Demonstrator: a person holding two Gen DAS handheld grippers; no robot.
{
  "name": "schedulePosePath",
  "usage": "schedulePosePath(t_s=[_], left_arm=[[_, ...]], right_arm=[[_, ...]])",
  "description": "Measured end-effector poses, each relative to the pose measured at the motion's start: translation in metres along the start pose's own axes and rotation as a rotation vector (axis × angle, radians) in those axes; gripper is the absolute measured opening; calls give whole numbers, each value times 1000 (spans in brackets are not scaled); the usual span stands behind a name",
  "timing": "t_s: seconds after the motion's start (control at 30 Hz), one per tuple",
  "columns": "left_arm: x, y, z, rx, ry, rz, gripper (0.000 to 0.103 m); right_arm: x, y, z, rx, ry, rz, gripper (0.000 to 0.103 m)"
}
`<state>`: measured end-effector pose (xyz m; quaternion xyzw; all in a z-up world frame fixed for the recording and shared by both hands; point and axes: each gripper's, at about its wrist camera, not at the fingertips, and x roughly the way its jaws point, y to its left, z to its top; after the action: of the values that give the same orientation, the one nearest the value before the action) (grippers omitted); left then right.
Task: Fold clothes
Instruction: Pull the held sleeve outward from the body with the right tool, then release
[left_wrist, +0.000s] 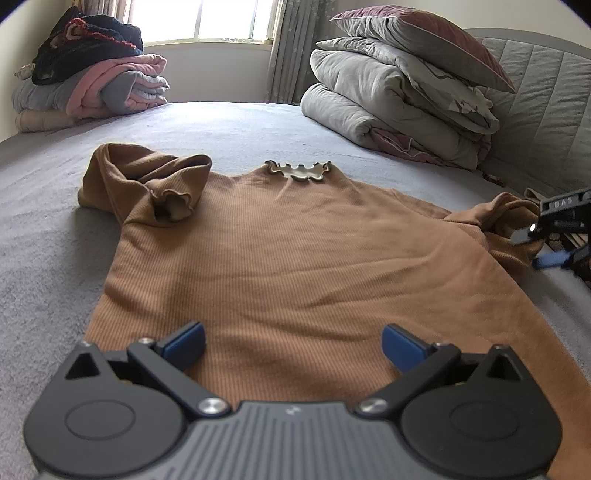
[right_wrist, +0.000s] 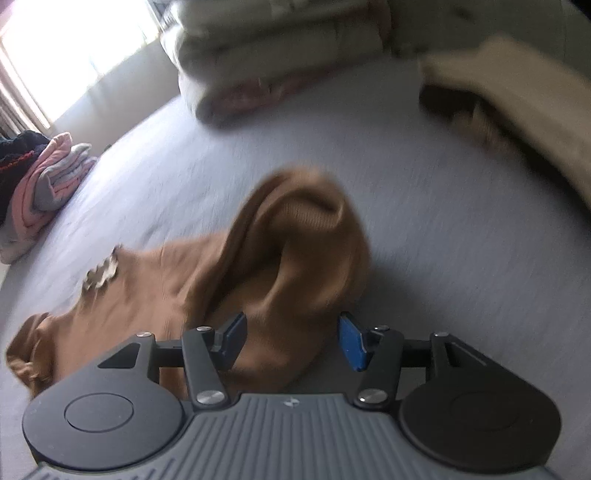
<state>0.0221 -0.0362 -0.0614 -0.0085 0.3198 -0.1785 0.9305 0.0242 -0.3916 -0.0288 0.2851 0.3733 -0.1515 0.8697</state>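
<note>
Folding the brown top (left_wrist: 295, 258) is the job, and I judge I am at the sleeve stage: the top lies flat on its back on the grey bedsheet (left_wrist: 48, 229), its frilled collar (left_wrist: 299, 170) pointing away from me, and the sleeve on the collar's left (left_wrist: 147, 177) is already turned in, its cuff resting on the shoulder. My left gripper (left_wrist: 291, 345) hovers over the hem end of the top, fingers spread wide with nothing between them. My right gripper (right_wrist: 291, 341) sits at the other sleeve (right_wrist: 295, 258), out to the collar's right, where the cloth stands up in a bunched hump; its blue pads (right_wrist: 351, 343) stand apart on either side of that cloth and are not pinching it, so I read that hand as released. The right view is blurred, so I cannot tell whether one pad brushes the fabric. Next I would need to close on the sleeve near its cuff, then carry it inward across the chest towards the collar, so it mirrors the first one and lies without a ridge
</note>
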Motion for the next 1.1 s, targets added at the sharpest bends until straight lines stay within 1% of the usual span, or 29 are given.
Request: schedulePosePath(t_s=[0.07,0.2,0.23,0.27,0.33,0.37,0.47,0.57,0.73,0.8,1.0,1.1], left_arm=[[0,0,-1,2,-2,1,103],[2,-3,-3,22,-1,12,103],[2,-4,-3,29,-1,17,103],[3,-5,-4,36,-1,22,103],[3,-8,-5,53,0,35,103],[4,-9,-6,61,2,41,103],[4,-12,-6,76,5,54,103],[4,-14,-6,84,6,62,103],[4,-18,-7,106,5,81,103],[4,-20,-7,113,4,88,103],[4,-19,-7,109,7,85,103],[4,-19,-8,104,8,82,103]], right_arm=[[7,3,-5,4,38,16,57],[13,20,-10,-84,24,-24,55],[14,23,-11,-108,21,-37,49],[16,28,-12,-146,20,-63,38],[16,34,-12,-211,6,-114,23],[15,35,-11,-228,4,-120,19],[11,35,-8,-246,-6,-141,13],[5,28,-3,-281,-45,-194,9],[-6,22,1,-406,-159,-377,7],[-6,16,6,-431,-189,-424,7],[-5,2,20,-467,-247,-524,7],[-1,-4,23,-448,-243,-537,7]])
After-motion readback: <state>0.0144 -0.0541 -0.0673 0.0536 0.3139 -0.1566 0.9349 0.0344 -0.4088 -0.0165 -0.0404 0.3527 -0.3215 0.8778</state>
